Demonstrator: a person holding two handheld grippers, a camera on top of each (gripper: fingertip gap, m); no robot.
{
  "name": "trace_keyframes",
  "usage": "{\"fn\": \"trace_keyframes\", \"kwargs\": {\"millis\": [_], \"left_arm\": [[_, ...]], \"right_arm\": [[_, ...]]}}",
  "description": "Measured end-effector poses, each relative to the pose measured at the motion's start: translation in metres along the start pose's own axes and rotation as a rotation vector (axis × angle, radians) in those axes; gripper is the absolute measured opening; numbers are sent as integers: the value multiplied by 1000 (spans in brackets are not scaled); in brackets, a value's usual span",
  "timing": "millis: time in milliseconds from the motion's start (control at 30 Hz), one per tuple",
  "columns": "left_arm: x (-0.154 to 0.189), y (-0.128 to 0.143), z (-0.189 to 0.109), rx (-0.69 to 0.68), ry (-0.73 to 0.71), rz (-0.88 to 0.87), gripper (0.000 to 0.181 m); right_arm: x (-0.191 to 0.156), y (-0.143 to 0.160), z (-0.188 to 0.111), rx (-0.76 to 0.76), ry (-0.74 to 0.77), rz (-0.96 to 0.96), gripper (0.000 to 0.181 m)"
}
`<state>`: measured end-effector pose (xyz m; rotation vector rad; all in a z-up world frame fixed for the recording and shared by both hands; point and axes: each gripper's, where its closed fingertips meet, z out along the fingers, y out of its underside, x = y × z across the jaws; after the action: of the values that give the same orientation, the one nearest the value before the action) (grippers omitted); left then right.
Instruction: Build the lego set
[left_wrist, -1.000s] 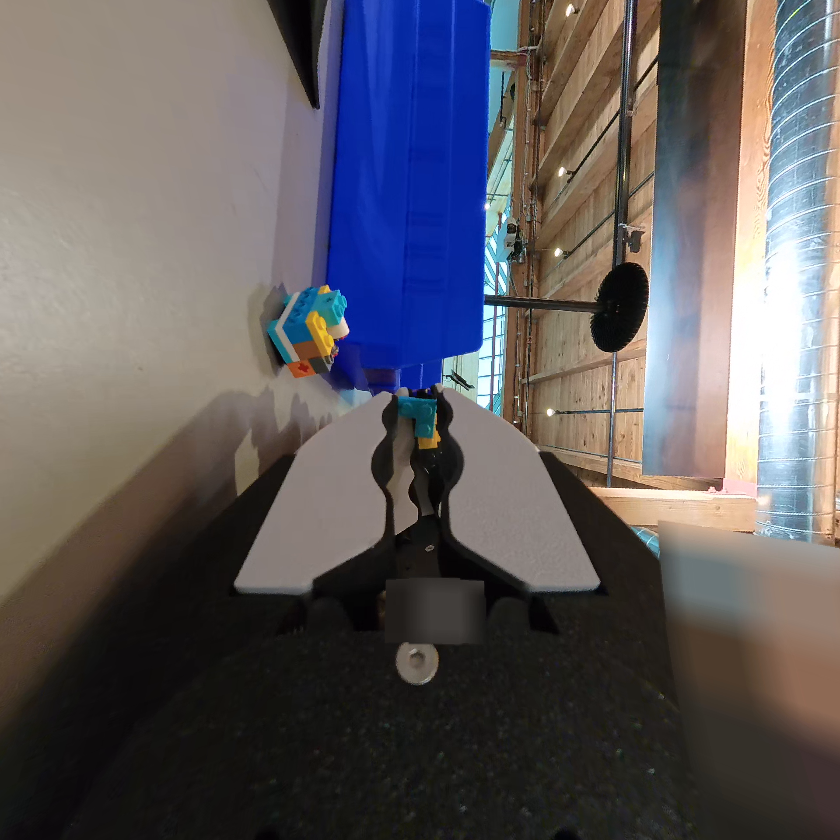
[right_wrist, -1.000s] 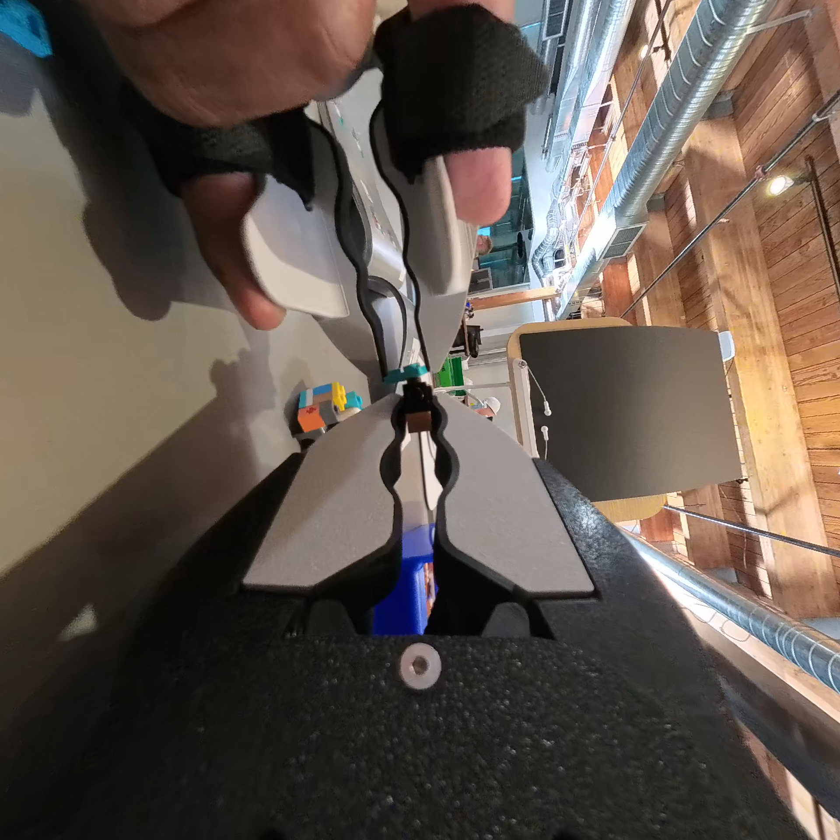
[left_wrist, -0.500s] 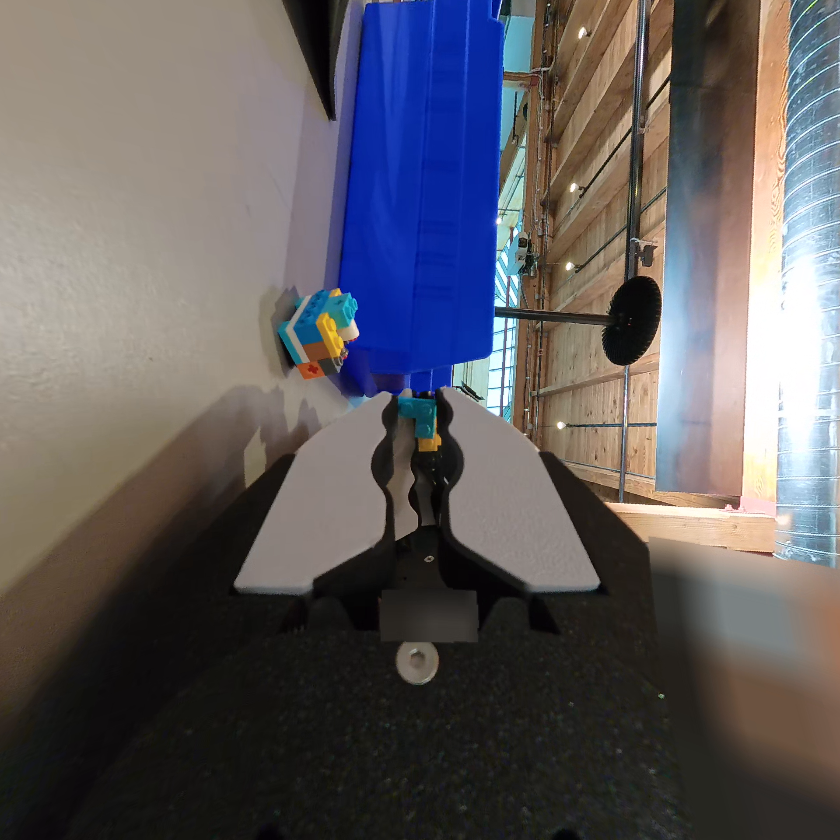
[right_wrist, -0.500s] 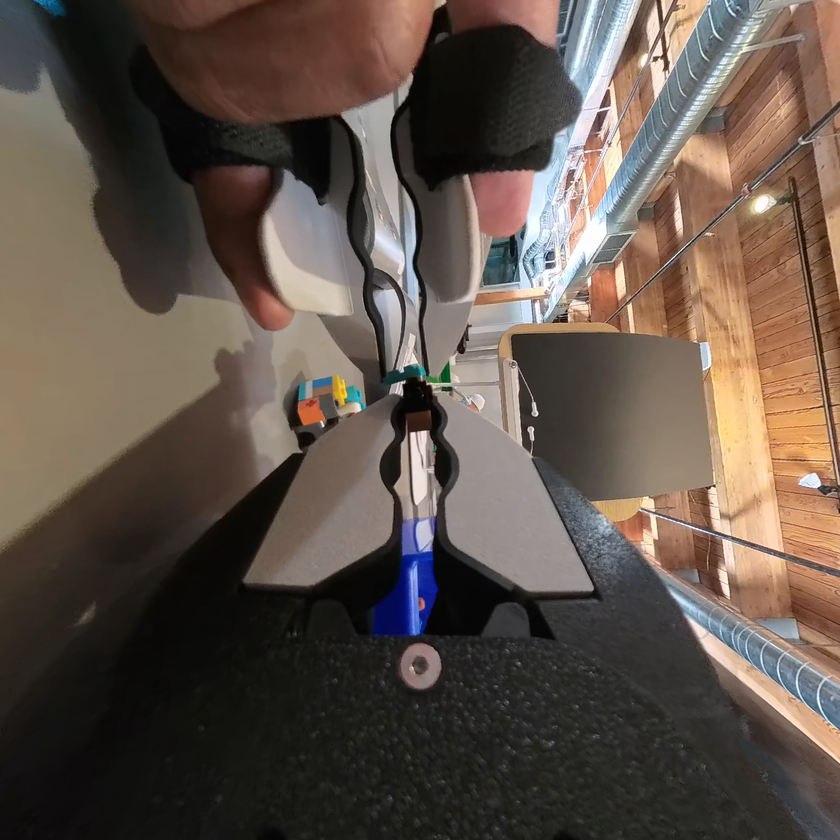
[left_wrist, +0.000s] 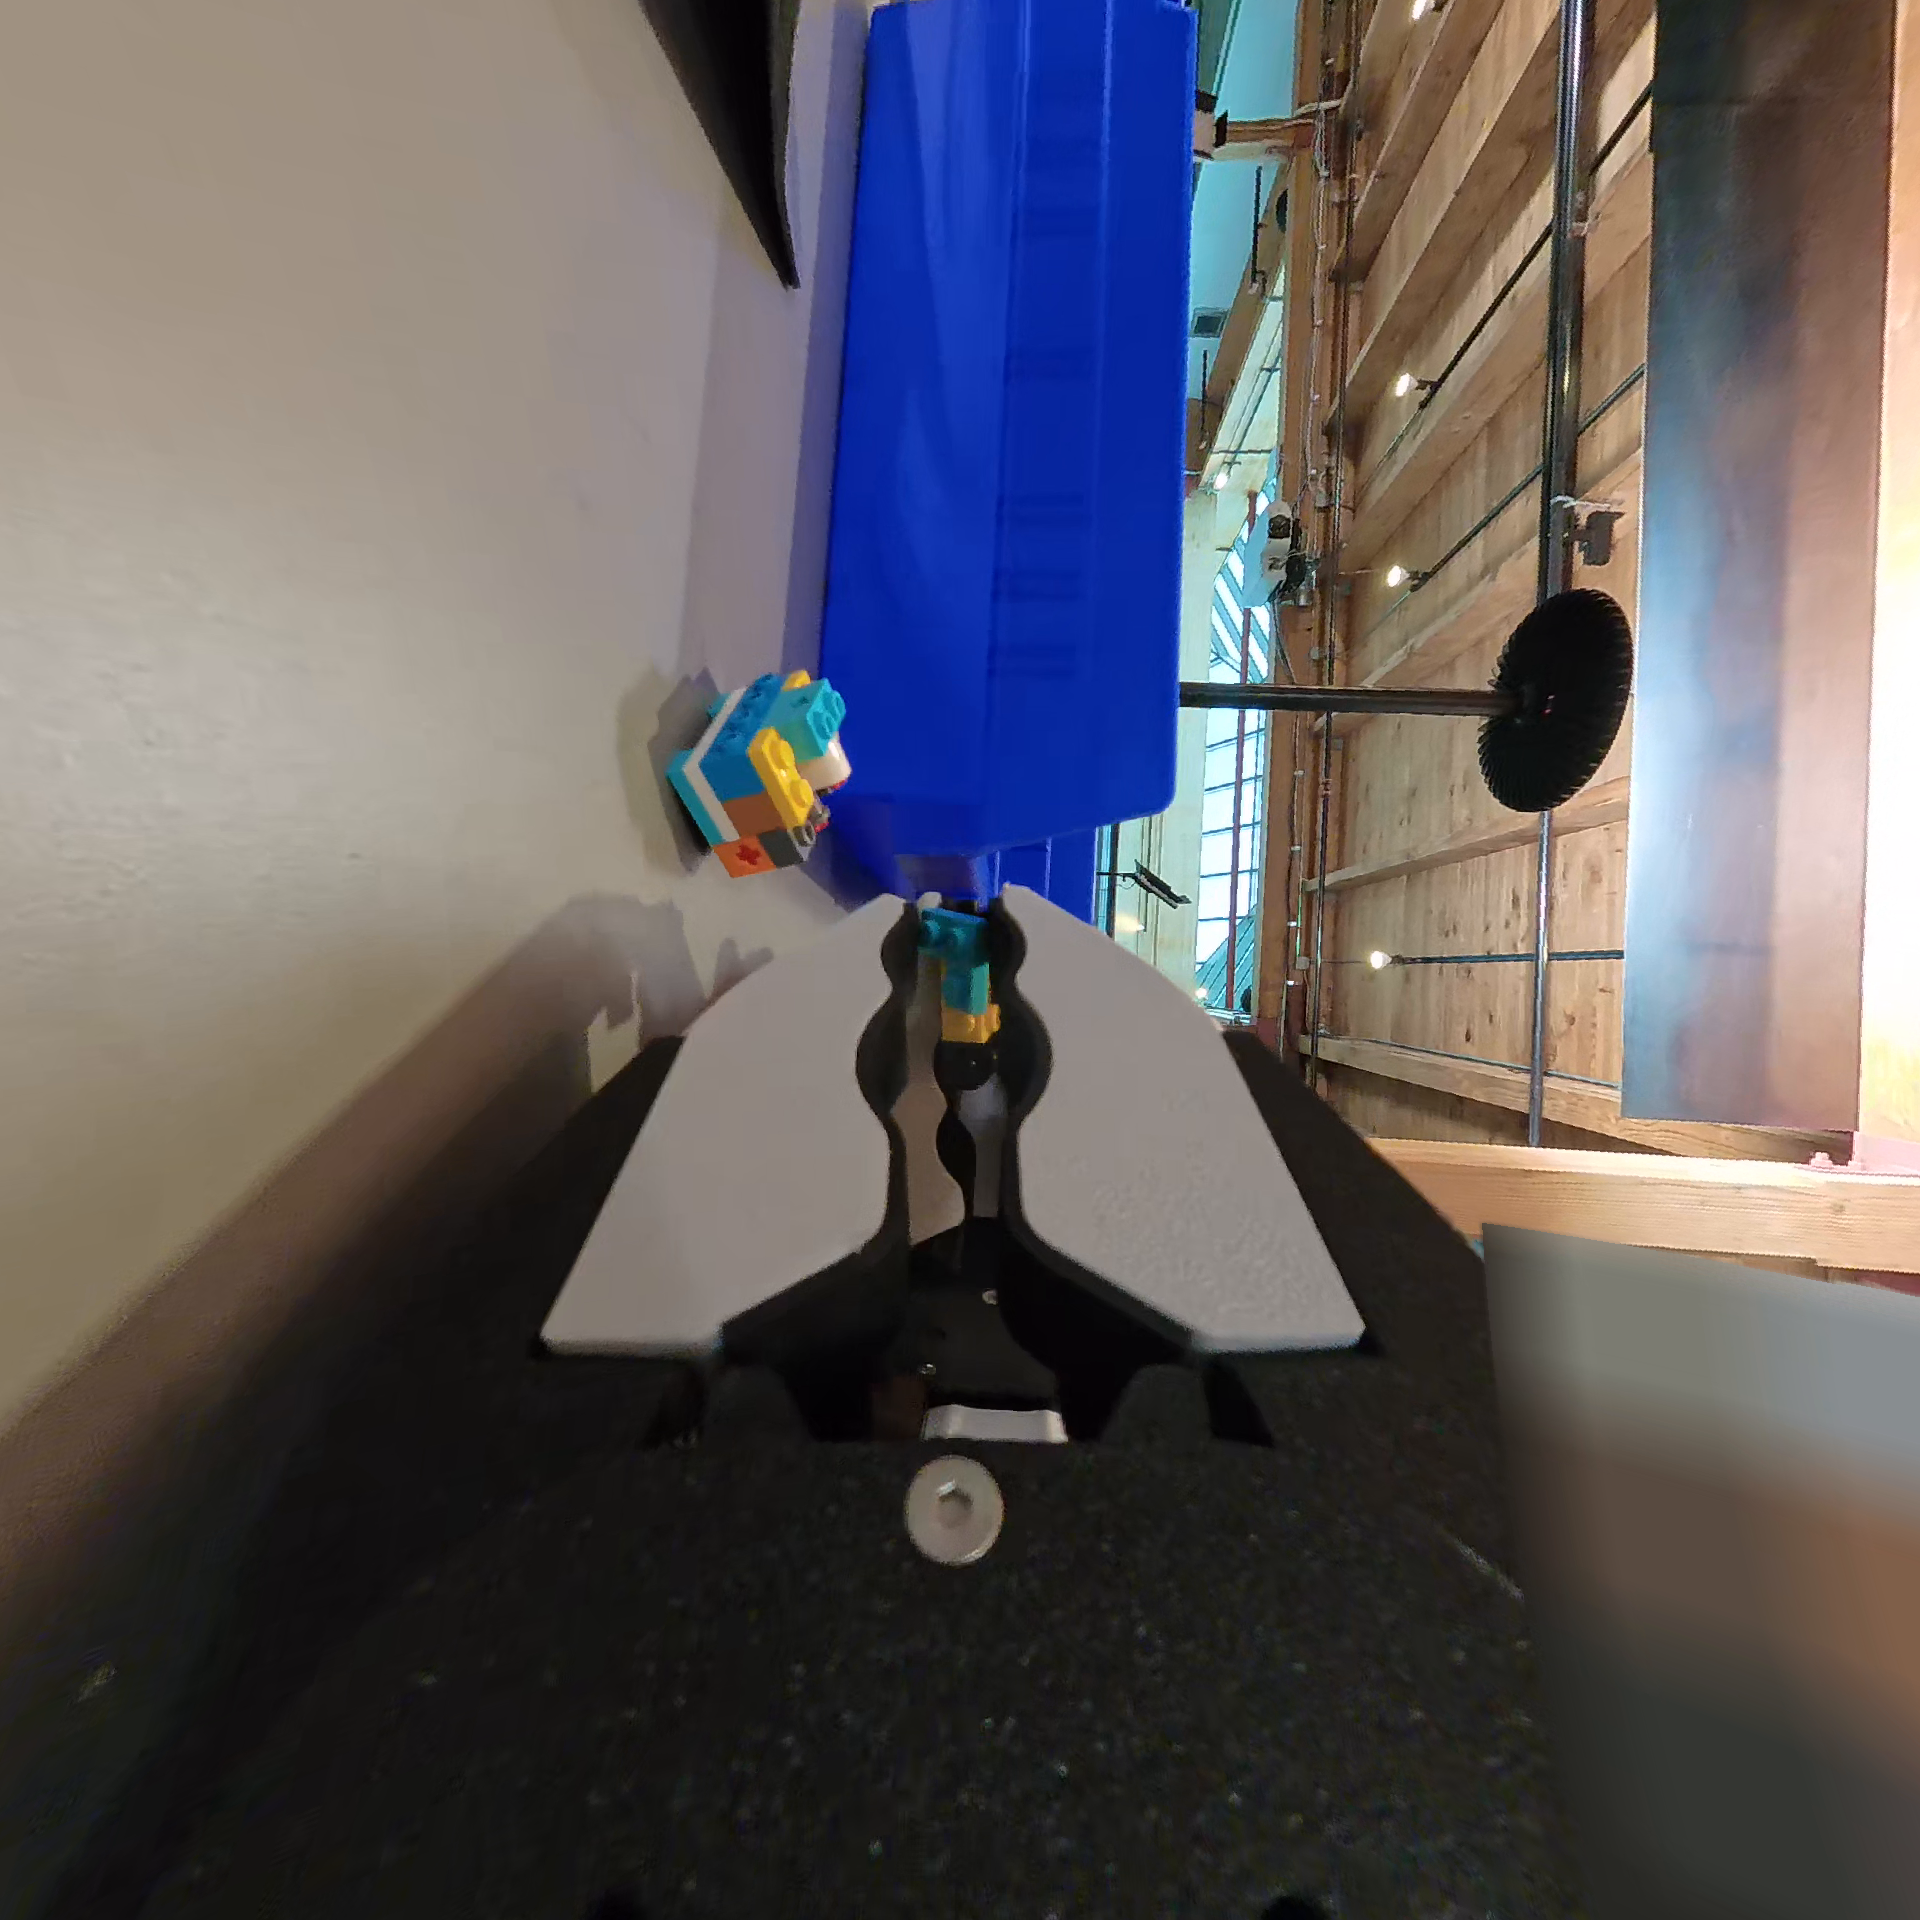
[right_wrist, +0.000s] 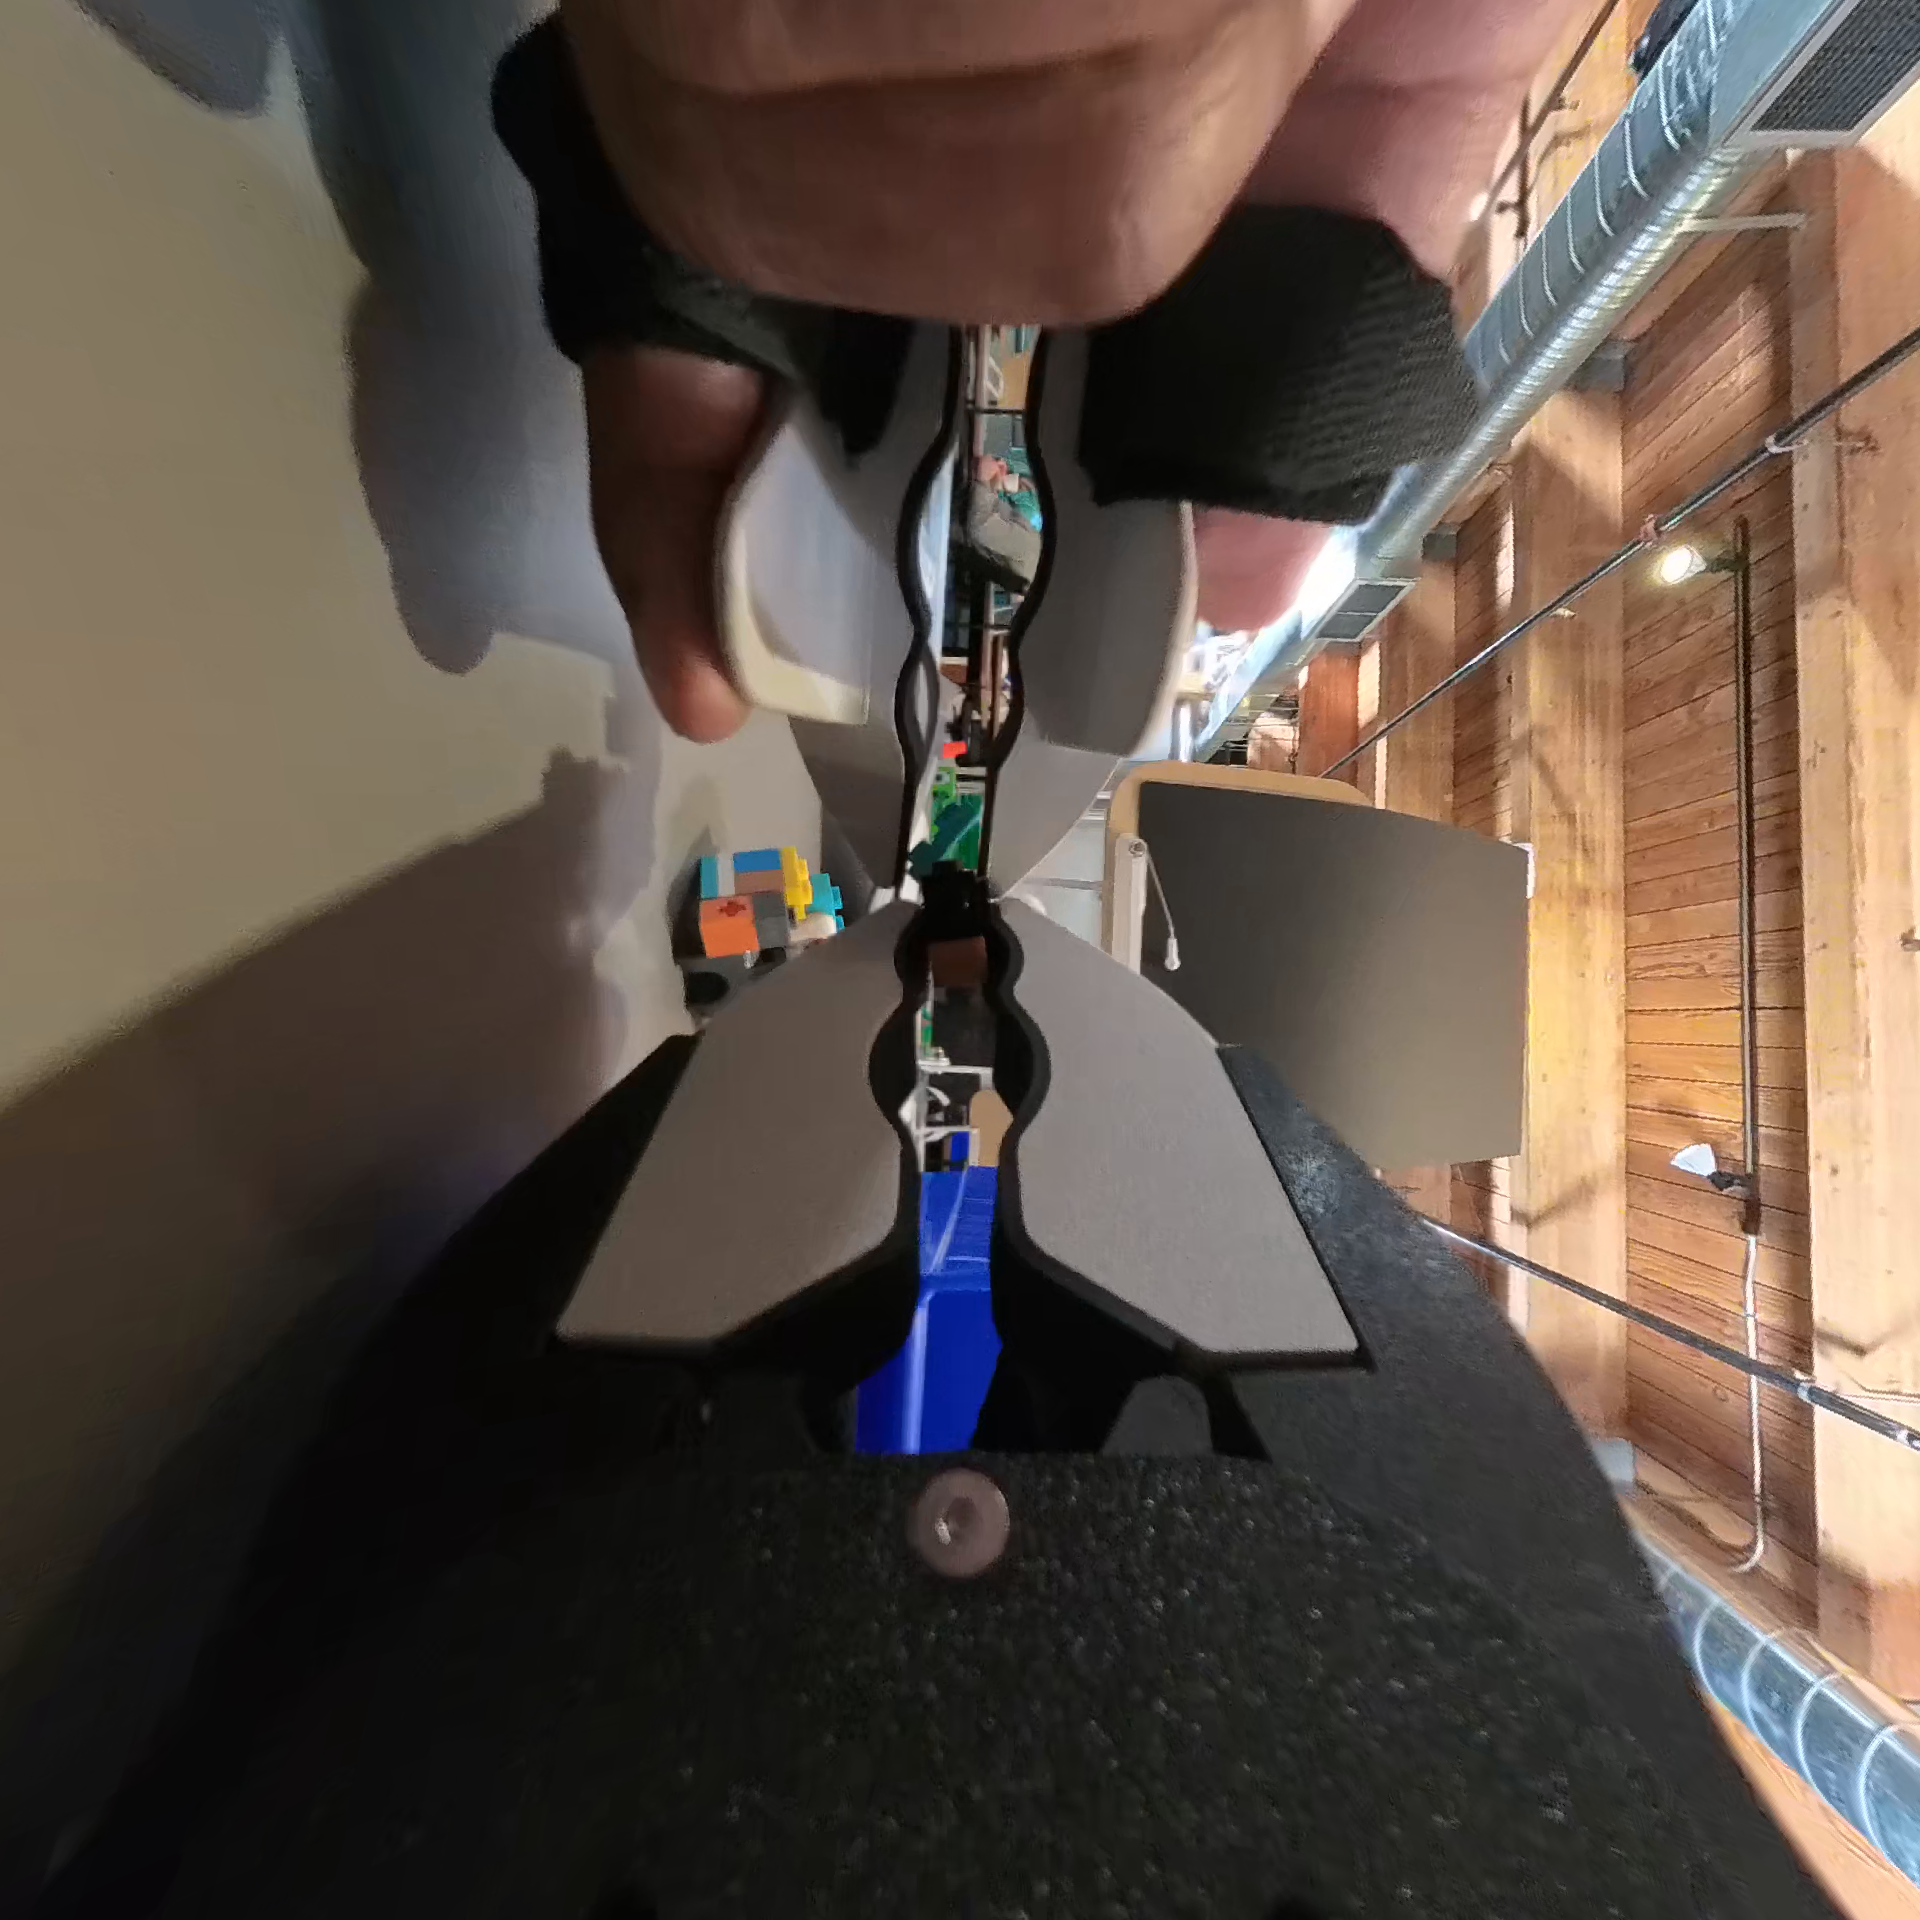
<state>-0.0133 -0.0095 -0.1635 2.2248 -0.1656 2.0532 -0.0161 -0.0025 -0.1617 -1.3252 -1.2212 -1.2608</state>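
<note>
Between right jaws, half-hidden brown brick (right_wrist: 957, 958)

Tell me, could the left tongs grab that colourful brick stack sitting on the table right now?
Probably not yet. The left tongs are shut on a small teal and yellow piece, so they have no free grip. The path to the brick stack beside the blue bin looks unobstructed.

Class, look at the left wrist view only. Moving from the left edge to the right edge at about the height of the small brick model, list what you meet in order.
Pale tabletop → multicoloured lego model → blue bin → black round brush-like disc on a rod → dark metal panel.
</note>
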Motion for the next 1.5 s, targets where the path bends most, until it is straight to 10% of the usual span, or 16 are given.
{"fn": "trace_keyframes", "kwargs": {"millis": [967, 1233, 1500], "left_arm": [[-3, -8, -11, -38, -5, 145, 16], [3, -27, -41, -363, -227, 1082, 16], [-31, -20, -42, -886, -52, 1983, 27]], "right_arm": [[-15, -4, -1, 61, -164, 238, 9], [-14, -8, -5, 128, -238, 397, 9], [-8, -7, -9, 179, -275, 514, 9]]}}
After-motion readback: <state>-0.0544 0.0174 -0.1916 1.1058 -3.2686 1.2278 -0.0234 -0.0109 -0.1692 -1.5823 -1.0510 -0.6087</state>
